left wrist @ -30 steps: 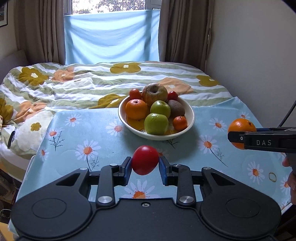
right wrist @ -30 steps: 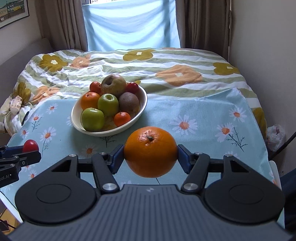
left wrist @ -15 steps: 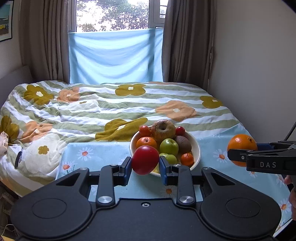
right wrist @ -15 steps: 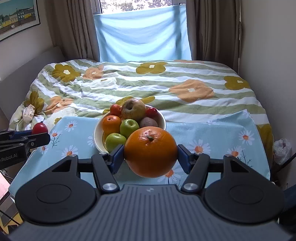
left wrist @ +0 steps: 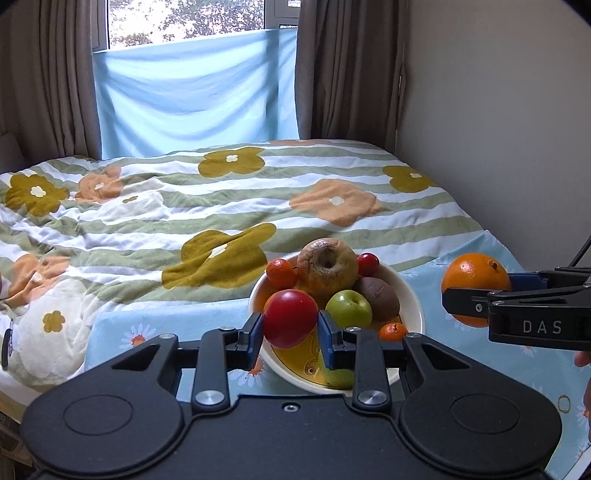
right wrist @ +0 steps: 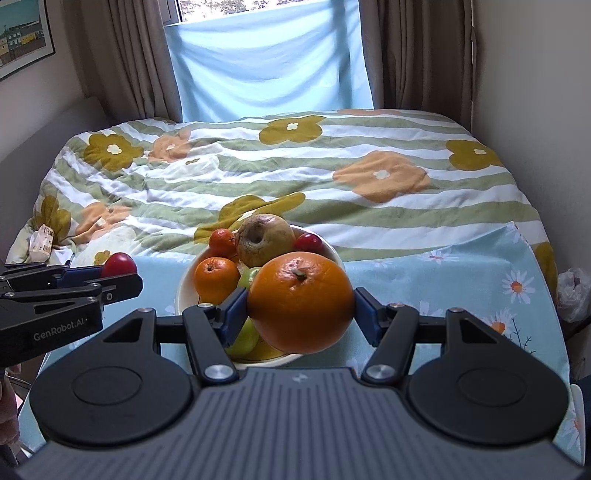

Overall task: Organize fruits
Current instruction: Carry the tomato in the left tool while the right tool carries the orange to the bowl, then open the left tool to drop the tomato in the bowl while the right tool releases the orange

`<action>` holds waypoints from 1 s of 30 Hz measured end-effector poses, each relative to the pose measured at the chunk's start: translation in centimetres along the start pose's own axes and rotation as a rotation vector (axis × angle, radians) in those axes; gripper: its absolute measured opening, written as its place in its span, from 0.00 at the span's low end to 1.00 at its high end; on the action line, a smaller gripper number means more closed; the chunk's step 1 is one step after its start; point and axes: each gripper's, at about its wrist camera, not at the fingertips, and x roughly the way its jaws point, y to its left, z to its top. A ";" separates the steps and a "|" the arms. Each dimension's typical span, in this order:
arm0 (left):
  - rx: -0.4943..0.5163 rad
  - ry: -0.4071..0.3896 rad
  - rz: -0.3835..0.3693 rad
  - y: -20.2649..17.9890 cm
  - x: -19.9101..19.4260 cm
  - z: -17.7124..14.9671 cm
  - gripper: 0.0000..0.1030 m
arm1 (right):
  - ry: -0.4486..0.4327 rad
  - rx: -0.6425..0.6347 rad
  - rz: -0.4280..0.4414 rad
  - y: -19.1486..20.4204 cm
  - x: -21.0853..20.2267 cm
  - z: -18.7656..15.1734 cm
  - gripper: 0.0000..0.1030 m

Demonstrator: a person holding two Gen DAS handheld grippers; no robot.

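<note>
Both grippers have come up higher since a moment ago, so we now see more of the window and less of the daisy cloth.

From the left wrist, we see our left gripper (left wrist: 290, 329) squeezing a red fruit (left wrist: 290, 318) between its blue pads, held in the air in front of the white bowl (left wrist: 413, 295). The bowl sits on a light blue daisy cloth (left wrist: 491, 362) and is full of fruit, with a big brown apple (left wrist: 327, 266) on top. Behind it lies a bed cover (left wrist: 184, 206) with stripes and big flowers. A blue sheet (left wrist: 195, 92) hangs over the window between brown curtains (left wrist: 48, 74).

From the right wrist, we see our right gripper (right wrist: 300, 308) pinching a big orange (right wrist: 300, 301), open only as wide as the fruit, up in the air in front of the same bowl (right wrist: 183, 288). A framed picture (right wrist: 22, 33) hangs on the left wall.
</note>
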 end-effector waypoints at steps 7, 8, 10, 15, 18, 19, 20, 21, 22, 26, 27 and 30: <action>0.027 0.059 -0.040 0.0 3.9 0.3 0.34 | 0.020 0.032 -0.027 -0.2 2.6 0.8 0.74; 0.030 0.070 -0.045 0.0 4.5 0.2 0.34 | 0.023 0.035 -0.030 -0.3 2.8 0.9 0.74; 0.037 0.088 -0.049 -0.1 5.4 0.0 0.34 | 0.027 0.043 -0.039 -0.5 3.3 0.9 0.74; 0.051 0.123 -0.056 0.1 7.1 -0.4 0.34 | 0.040 0.063 -0.056 -1.0 4.2 0.9 0.74; 0.048 0.131 -0.059 0.3 7.5 -0.5 0.35 | 0.045 0.070 -0.062 -1.1 4.6 0.8 0.74; 0.045 0.133 -0.059 0.3 7.6 -0.5 0.43 | 0.047 0.073 -0.064 -1.1 4.7 0.8 0.74; 0.040 0.131 -0.060 0.4 7.5 -0.4 0.53 | 0.048 0.075 -0.066 -1.0 4.9 0.9 0.74; 0.035 0.121 -0.063 0.5 7.4 -0.4 0.70 | 0.048 0.076 -0.067 -1.0 4.9 0.9 0.74; 0.031 0.105 -0.061 0.6 7.1 -0.4 0.84 | 0.049 0.077 -0.068 -1.0 5.0 1.0 0.74; 0.029 0.077 -0.067 1.0 6.1 -0.2 0.87 | 0.049 0.069 -0.065 -0.9 5.1 1.2 0.74; 0.028 0.077 -0.062 1.1 5.9 -0.2 0.87 | 0.048 0.064 -0.063 -0.7 5.1 1.2 0.74; 0.020 0.072 -0.050 1.6 5.2 -0.3 0.87 | 0.047 0.049 -0.052 -0.1 5.2 1.4 0.74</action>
